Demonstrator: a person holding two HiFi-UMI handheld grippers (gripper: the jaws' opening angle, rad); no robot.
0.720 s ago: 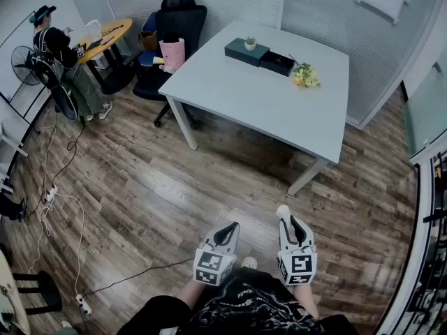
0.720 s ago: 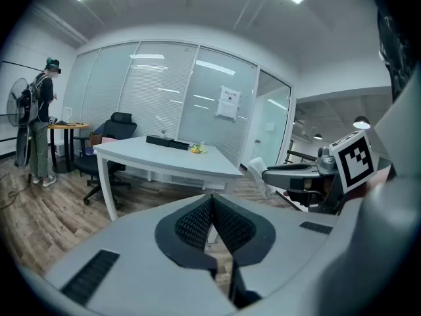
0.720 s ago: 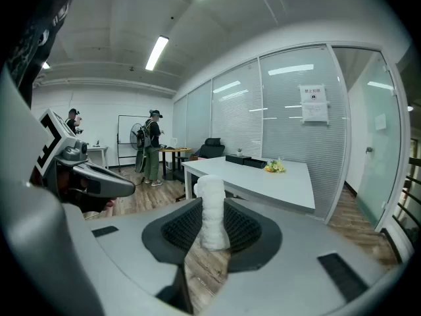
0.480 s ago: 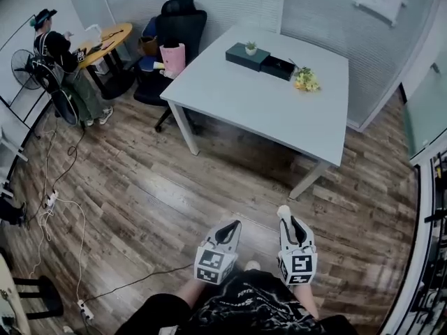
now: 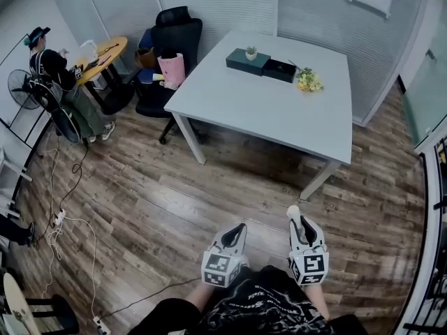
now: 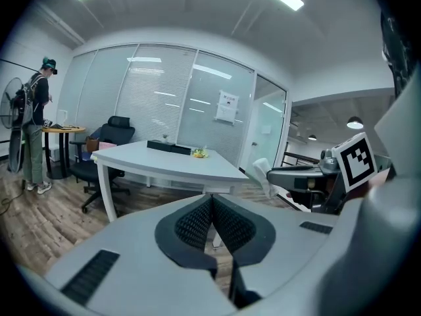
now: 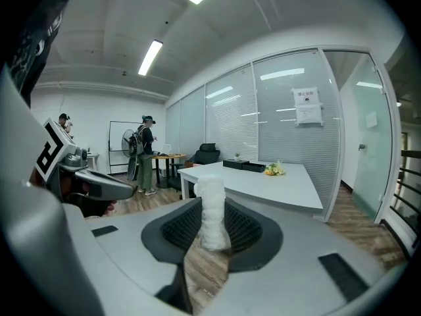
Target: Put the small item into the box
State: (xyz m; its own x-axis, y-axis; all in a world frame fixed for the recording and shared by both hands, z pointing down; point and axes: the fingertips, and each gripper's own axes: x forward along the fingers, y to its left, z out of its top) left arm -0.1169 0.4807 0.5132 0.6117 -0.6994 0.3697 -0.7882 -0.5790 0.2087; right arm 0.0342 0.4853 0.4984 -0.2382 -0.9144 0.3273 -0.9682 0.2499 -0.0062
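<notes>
White roll, head view: the small item (image 5: pixel 292 212) pokes from the right hand-held gripper (image 5: pixel 302 227), well apart from the black box (image 5: pixel 279 70) on the counter (image 5: pixel 272 114).
Left gripper view: the left hand-held gripper (image 6: pixel 211 203) is closed tight and empty.
Right gripper view: the pads pinch the item (image 7: pixel 212 216) low down. It looks light, soft and crushable, so a gentle hold suits.
Writing: the wall notice (image 7: pixel 308 106) is unreadable, and no brands show.

Floor (image 5: pixel 140 187): you stand on brown wood boards.
Table (image 5: pixel 265 114): white, ahead of you.
Walls (image 5: pixel 216 5): glass with blinds.
Chair (image 5: pixel 174 32): black, beside the table.

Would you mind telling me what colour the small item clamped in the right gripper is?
The small item is white, clearest in the right gripper view.
</notes>
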